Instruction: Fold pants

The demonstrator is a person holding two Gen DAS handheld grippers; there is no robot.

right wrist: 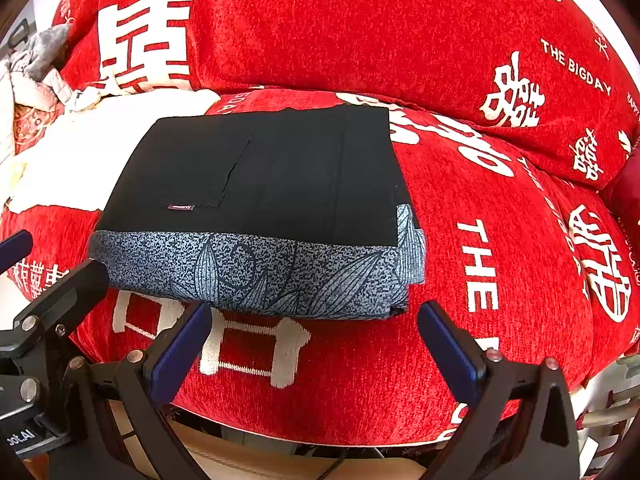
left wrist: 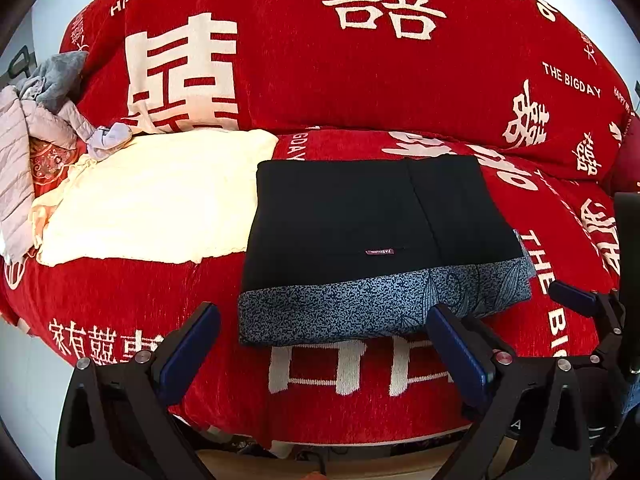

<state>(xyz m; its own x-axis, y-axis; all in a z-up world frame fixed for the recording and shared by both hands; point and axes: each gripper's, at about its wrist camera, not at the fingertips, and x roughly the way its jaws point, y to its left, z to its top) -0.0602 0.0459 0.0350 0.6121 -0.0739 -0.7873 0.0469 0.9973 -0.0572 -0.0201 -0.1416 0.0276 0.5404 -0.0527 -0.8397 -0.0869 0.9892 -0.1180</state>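
The pants (left wrist: 372, 240) already lie as a compact folded rectangle on the red sofa cover (left wrist: 360, 80), just beside the cream cushion (left wrist: 152, 196), and the left gripper (left wrist: 324, 344) and right gripper (right wrist: 316, 340) hover near its patterned edge, jaws wide apart and empty, so the folding looks finished.

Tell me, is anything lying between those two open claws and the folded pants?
Nothing visible. Only bare red sofa cover shows between the right gripper and the folded pants, and likewise before the left gripper. The cream blanket lies off to the side of the pants.
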